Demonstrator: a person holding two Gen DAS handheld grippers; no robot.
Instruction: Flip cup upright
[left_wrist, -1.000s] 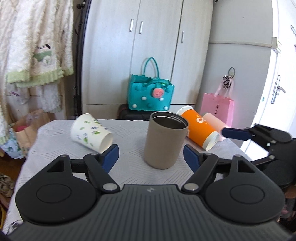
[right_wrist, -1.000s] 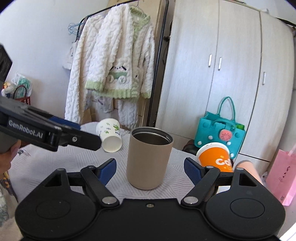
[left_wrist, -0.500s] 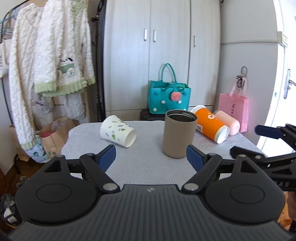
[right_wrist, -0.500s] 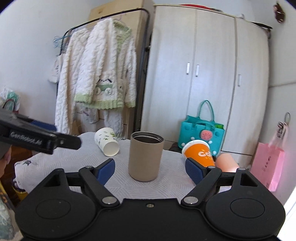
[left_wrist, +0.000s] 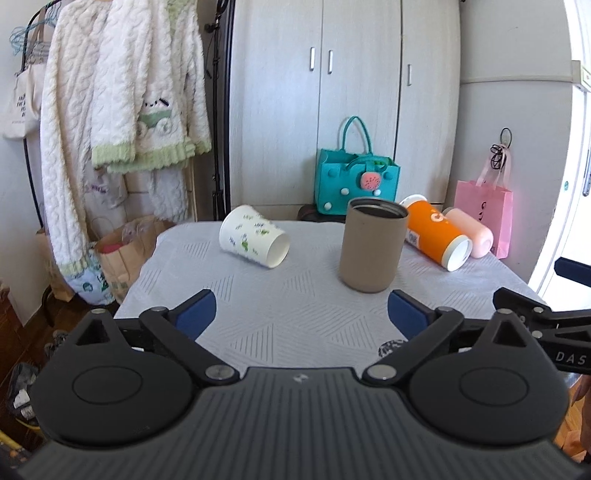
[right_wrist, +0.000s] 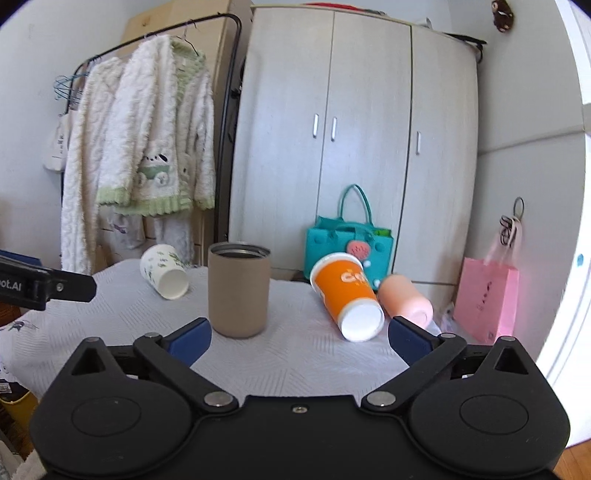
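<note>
A tan metal tumbler (left_wrist: 373, 249) (right_wrist: 238, 290) stands upright mid-table. A white paper cup with green print (left_wrist: 255, 242) (right_wrist: 164, 271) lies on its side to its left. An orange cup (left_wrist: 436, 236) (right_wrist: 347, 295) and a pink cup (left_wrist: 471, 236) (right_wrist: 406, 301) lie on their sides to its right. My left gripper (left_wrist: 301, 314) is open and empty over the near table edge. My right gripper (right_wrist: 299, 336) is open and empty, short of the tumbler and the orange cup.
The table has a white patterned cloth (left_wrist: 295, 314). Behind it stand a teal bag (left_wrist: 356, 181), a pink paper bag (left_wrist: 487, 214), a wardrobe (right_wrist: 354, 147) and a rack of hanging clothes (left_wrist: 122, 110). A brown paper bag (left_wrist: 122, 254) sits on the floor at left.
Both grippers have drawn back from the tumbler toward the near side; the cups look smaller and farther. Both stay open. The cups have not moved.
</note>
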